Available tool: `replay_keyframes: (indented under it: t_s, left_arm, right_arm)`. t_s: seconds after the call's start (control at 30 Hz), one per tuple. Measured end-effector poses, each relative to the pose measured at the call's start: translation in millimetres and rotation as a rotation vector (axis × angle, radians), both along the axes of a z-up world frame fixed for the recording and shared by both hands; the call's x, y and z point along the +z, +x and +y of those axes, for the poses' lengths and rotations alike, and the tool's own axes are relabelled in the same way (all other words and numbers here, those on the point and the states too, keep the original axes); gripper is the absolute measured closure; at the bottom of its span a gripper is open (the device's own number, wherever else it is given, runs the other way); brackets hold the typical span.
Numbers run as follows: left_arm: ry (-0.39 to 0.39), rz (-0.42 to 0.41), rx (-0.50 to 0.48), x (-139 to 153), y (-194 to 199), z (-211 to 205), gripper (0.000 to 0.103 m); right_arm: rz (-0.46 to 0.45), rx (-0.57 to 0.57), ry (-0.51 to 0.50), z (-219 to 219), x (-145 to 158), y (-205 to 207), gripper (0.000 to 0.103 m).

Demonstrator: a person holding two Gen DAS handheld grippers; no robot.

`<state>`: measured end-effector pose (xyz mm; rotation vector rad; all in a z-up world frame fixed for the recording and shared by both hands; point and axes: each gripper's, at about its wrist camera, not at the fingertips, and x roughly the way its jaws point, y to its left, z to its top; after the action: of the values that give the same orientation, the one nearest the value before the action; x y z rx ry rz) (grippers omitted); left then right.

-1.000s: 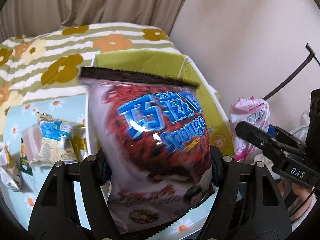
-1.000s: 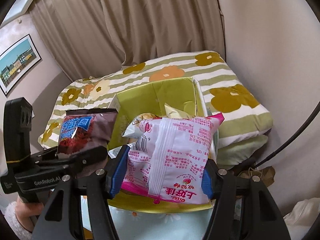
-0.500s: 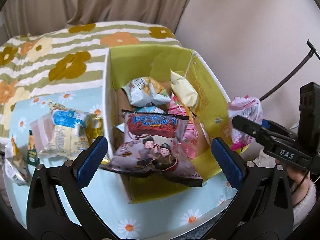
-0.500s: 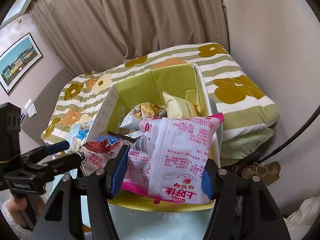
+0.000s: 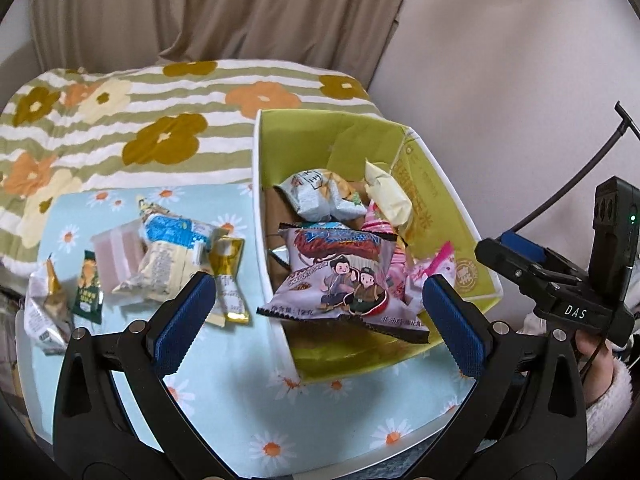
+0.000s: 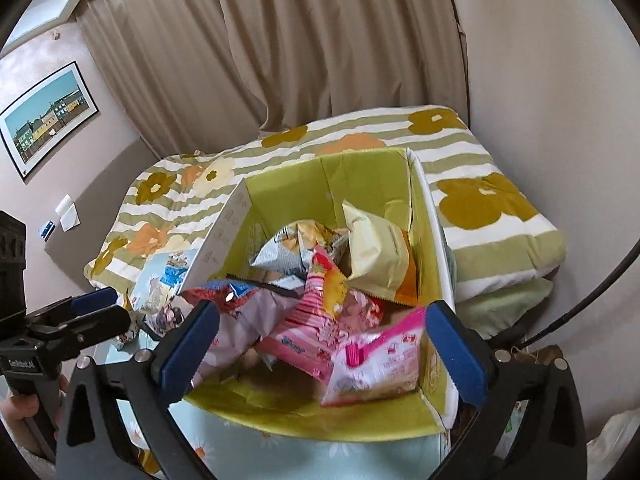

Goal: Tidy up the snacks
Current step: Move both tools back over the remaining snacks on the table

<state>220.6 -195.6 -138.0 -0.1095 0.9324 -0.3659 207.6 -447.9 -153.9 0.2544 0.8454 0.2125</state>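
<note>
A green cardboard box (image 5: pixel 436 184) (image 6: pixel 360 176) on the table holds several snack bags. The red-and-purple sponge snack bag (image 5: pixel 340 276) (image 6: pixel 236 312) lies at the box's near left corner. The pink-and-white snack bag (image 6: pixel 376 360) lies blurred in the box's near right corner, also visible in the left wrist view (image 5: pixel 434 268). My left gripper (image 5: pixel 320 320) is open and empty above the box's near edge. My right gripper (image 6: pixel 320 344) is open and empty above the box's front.
Several loose snack packets (image 5: pixel 160 256) lie on the daisy-print table (image 5: pixel 248 364) left of the box. A flowered striped blanket (image 5: pixel 120 120) covers the bed behind. The wall is close on the right. A black cable (image 5: pixel 576 176) hangs at the right.
My left gripper opened and dropped the sponge snack bag into the box. Then my right gripper opened and the pink-and-white bag fell into the box's near right corner.
</note>
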Motion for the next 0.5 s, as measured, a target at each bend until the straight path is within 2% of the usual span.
replay_keyframes:
  t_s: [0.17, 0.5]
  left_arm:
    - [-0.006, -0.011, 0.026, 3, -8, 9, 0.001]
    - [0.022, -0.050, 0.120, 21, -38, 40, 0.000]
  right_arm:
    - [0.014, 0.038, 0.002, 6, 6, -5, 0.000]
    - [-0.058, 0.125, 0.003, 33, 28, -9, 0.000]
